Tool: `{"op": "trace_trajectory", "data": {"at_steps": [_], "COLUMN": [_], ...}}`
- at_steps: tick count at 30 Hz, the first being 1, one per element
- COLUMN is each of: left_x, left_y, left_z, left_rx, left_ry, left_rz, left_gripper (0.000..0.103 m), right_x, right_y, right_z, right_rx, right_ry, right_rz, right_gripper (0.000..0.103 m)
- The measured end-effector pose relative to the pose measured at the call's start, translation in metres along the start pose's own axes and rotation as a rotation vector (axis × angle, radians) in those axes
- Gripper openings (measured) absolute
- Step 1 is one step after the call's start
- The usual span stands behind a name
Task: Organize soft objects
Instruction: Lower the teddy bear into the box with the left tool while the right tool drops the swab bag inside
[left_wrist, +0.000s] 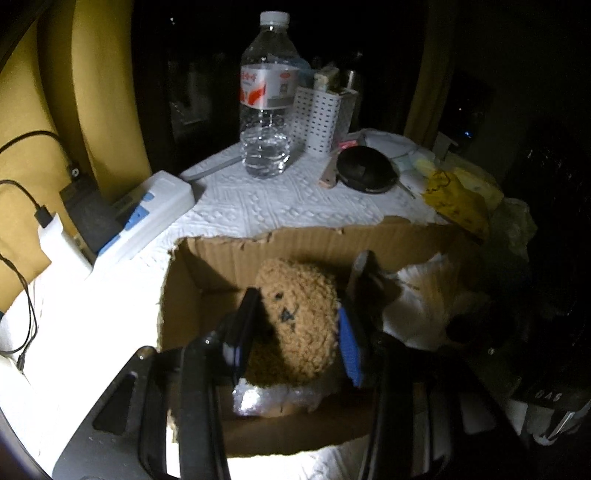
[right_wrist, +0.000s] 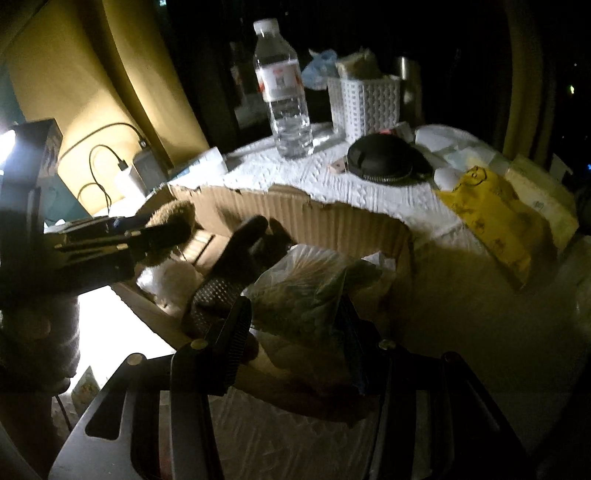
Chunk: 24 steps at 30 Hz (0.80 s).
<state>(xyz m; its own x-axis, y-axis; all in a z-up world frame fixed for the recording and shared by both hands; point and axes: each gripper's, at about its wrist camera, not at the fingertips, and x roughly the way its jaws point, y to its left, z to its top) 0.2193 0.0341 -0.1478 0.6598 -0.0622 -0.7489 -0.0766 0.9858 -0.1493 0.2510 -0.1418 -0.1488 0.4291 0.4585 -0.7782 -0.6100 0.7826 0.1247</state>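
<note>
Left wrist view first: the left gripper (left_wrist: 295, 321) is clamped on a curly brown plush toy (left_wrist: 295, 317), both pads pressed into its sides, holding it inside the cardboard box (left_wrist: 229, 254). A shiny white bit of plastic wrap (left_wrist: 258, 400) lies on the box floor just beneath the toy. Over on the right wrist view, the right gripper (right_wrist: 295, 332) is squeezing a clear plastic bag (right_wrist: 306, 291) with something soft and greenish-brown inside, at the near right side of the box. A dark glove (right_wrist: 236, 258) sits in the box between bag and toy. Just behind the box, on the white cloth (left_wrist: 280, 199), lie a round black pouch (left_wrist: 365, 168) and a yellow bag (left_wrist: 458, 201). Farther behind the box stand a water bottle (left_wrist: 264, 99) and a white perforated basket (left_wrist: 317, 118). Left of the box, a white power strip (left_wrist: 147, 210) with chargers plugged in.
</note>
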Motion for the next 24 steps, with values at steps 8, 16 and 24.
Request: {"op": "trace_trajectory", "data": {"at_steps": [8,16,24], "left_x": [0.012,0.013,-0.018], "left_y": [0.002,-0.004,-0.004], "left_z": [-0.002,-0.002,0.007], "left_rx": [0.004,0.026,0.02], "left_ry": [0.039,0.053,-0.012], "left_rz": [-0.014,-0.044,-0.036], "left_gripper": [0.057,0.068,0.07], "right_x": [0.006,0.003,-0.008], "right_y": [0.003,0.016,0.019], "right_z": [-0.002,-0.007,-0.01], "right_rx": [0.018,-0.028,-0.001], "right_ry": [0.008,0.008,-0.054], "right_rz": [-0.015,-0.064,-0.058], "right_gripper": [0.053,0.068,0.07]}}
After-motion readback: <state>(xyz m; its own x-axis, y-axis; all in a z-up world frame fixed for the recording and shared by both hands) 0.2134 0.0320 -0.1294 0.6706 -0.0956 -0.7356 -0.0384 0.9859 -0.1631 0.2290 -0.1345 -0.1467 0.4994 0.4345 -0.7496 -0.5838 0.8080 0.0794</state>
